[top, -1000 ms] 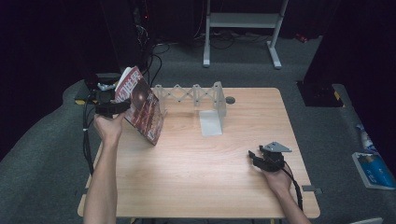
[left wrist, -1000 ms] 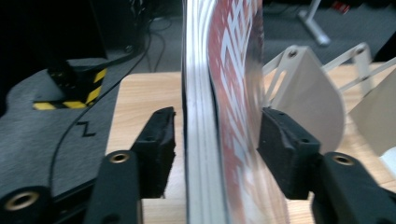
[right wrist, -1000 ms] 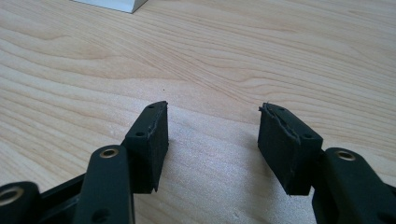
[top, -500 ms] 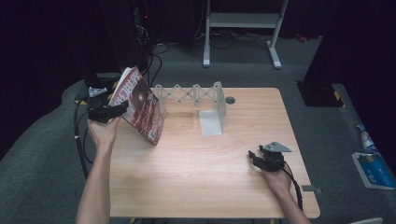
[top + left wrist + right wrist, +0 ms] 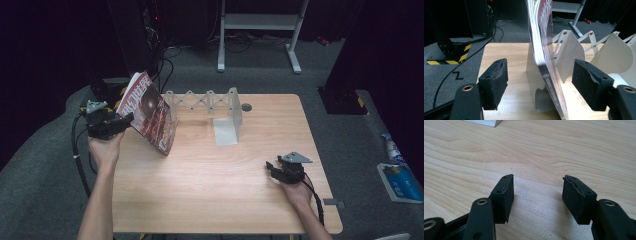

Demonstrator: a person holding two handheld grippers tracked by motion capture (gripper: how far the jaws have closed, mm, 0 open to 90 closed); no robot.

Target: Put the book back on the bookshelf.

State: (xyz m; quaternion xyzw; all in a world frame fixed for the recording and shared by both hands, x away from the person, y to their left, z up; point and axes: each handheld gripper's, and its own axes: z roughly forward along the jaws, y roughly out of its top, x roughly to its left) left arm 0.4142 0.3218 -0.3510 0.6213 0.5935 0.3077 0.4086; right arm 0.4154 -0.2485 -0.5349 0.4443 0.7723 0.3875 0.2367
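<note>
A glossy magazine (image 5: 150,117) with a dark red cover stands tilted in the left end of a white accordion rack (image 5: 210,102) at the back of the wooden table (image 5: 225,200). My left gripper (image 5: 127,120) is at the magazine's left edge. Its jaws have just been opening. In the left gripper view the magazine (image 5: 541,37) stands edge-on in the gap of the left gripper (image 5: 541,67), neither pad touching it, with the rack's white dividers (image 5: 571,50) behind. My right gripper (image 5: 272,167) rests open near the table's front right, with bare wood between its jaws (image 5: 537,182).
A white flat plate (image 5: 225,132) lies at the rack's right end, and a small dark disc (image 5: 246,107) sits beside it. Cables (image 5: 80,150) trail off the table's left side. A white stand (image 5: 260,30) is on the floor behind, and blue packs (image 5: 397,175) lie at the right.
My left gripper has drawn back to the left from the magazine and its jaws have widened. The magazine stays leaning in the rack. The right gripper has not moved.
</note>
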